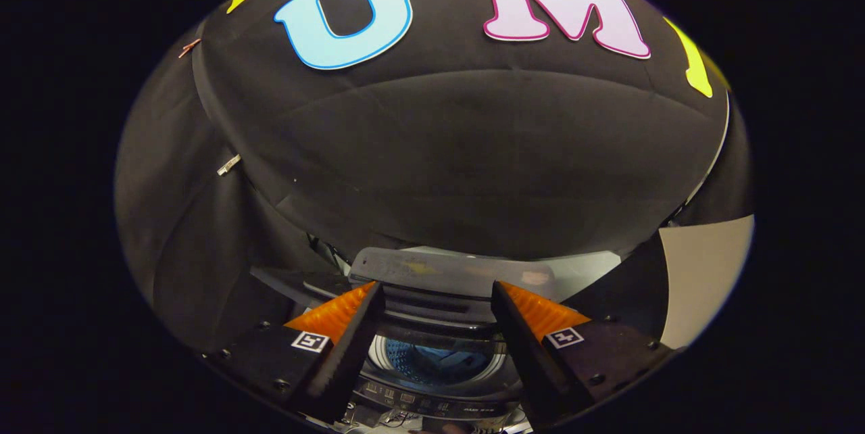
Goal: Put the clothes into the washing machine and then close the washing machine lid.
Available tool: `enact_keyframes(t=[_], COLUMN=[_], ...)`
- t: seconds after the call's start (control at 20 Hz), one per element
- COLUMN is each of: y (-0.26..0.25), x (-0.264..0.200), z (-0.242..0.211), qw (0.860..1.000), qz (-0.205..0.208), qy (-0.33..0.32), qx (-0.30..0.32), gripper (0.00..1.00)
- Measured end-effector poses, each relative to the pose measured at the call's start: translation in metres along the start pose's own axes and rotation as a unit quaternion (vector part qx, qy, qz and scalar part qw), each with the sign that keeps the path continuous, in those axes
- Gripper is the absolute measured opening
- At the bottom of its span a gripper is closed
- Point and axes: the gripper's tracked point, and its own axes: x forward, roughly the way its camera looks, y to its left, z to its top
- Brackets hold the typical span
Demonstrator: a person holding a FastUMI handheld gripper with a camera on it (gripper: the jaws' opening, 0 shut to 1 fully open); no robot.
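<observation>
Gripper (436, 295) fingers spread apart, nothing held, hovering over the washing machine (432, 393). Open drum (432, 363) lies between the fingers, something blue inside. Raised lid (432, 268) stands just beyond the fingertips; black cloth wall behind.

My gripper (436, 295) hangs with fingers spread wide, nothing between them, above the washer (432, 393). Its drum mouth (432, 363) lies open at 6 o'clock, a clear way down between my fingers; something blue lies inside, too dim to name. The raised lid (419, 265) stands just beyond my fingertips at 12 o'clock and blocks that side. Behind it the booth wall (473, 150) closes off everything further ahead.
</observation>
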Motion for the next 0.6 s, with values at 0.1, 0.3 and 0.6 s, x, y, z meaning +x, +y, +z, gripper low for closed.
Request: enact_keyframes(t=[0.1, 0.3, 0.6], y=[0.001, 0.002, 0.003], x=[-0.003, -0.008, -0.01], z=[-0.006, -0.02, -0.046], qw=[1.0, 0.999, 0.997], qz=[-0.001, -0.003, 0.0], qy=[0.012, 0.032, 0.081], qx=[0.01, 0.003, 0.01], gripper=[1.0, 1.0, 1.0])
